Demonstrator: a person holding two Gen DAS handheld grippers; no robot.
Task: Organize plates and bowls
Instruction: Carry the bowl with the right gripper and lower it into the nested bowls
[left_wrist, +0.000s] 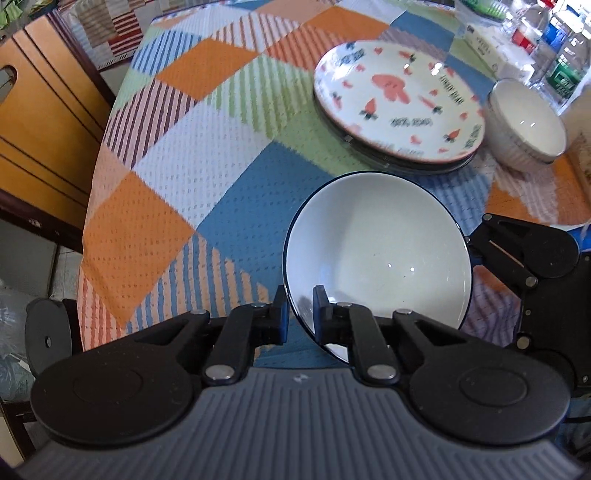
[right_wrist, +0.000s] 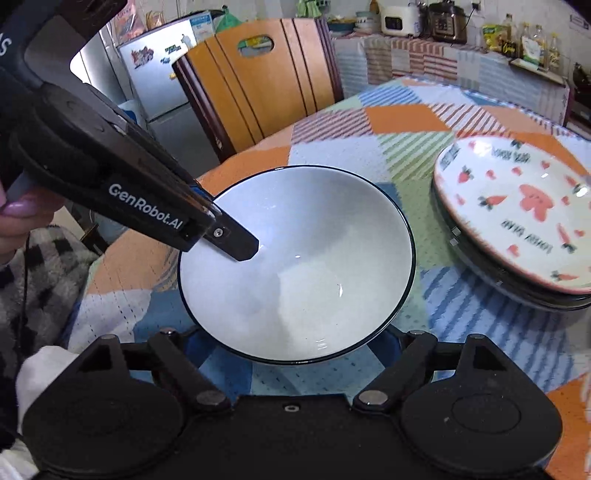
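Bowls: two, big bowl and ribbed one.
Plates: stacked, count unclear.
Left gripper: rim is pinched.
Right gripper: spread; fingertips hidden.

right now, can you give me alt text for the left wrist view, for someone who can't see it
The left gripper pinches the near rim of a white bowl with a dark rim above a patchwork tablecloth. Beyond it sit a stack of plates topped by a carrot-patterned plate and a smaller white bowl. The right gripper reaches the bowl's far edge.
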